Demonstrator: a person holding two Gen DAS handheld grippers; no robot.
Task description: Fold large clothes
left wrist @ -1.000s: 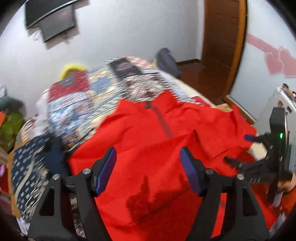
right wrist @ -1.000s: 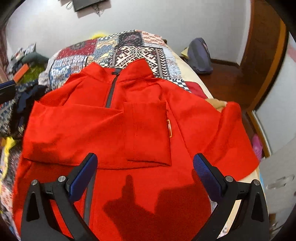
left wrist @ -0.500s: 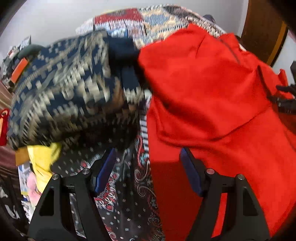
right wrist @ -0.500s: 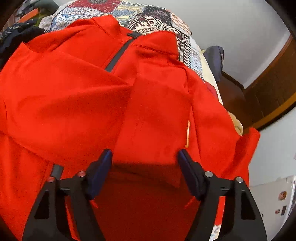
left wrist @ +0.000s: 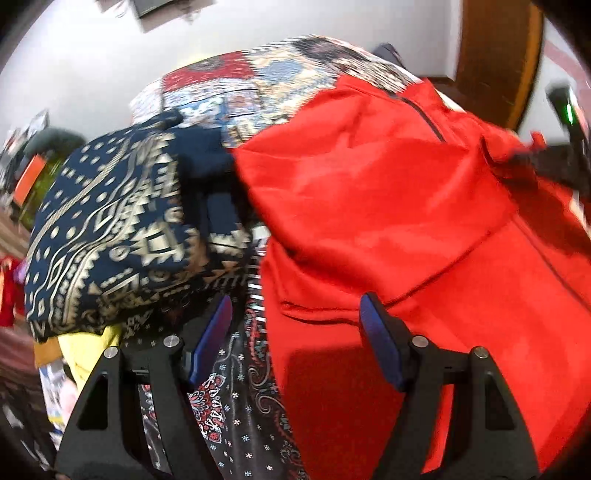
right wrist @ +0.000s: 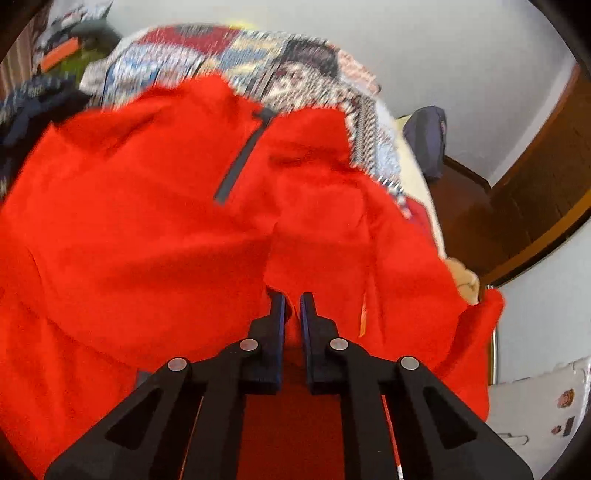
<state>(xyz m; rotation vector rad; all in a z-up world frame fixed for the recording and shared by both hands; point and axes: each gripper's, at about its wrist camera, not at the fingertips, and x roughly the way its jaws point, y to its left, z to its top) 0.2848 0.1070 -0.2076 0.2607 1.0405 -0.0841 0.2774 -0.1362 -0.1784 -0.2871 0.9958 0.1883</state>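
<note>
A red zip-neck top lies spread over a bed covered with a busy patchwork quilt of red, blue, white and black squares, its collar and dark zip toward the far white wall. The right gripper has its jaws brought together on a fold of the red fabric near the middle of the top, the cloth pinched between the blue pads. In the left wrist view the left gripper stands with its jaws apart over the near left edge of the top; one finger is above the red cloth, the other above a dark paisley-print fabric just beside it, and nothing is pressed between them. A bundle of navy cloth with a cream geometric pattern rests on the bed to the left, touching the top's edge, with something yellow below it. A dark wooden door and floor lie off the bed's right side, near a dark blue bag. A dark screen hangs high on the wall.
</note>
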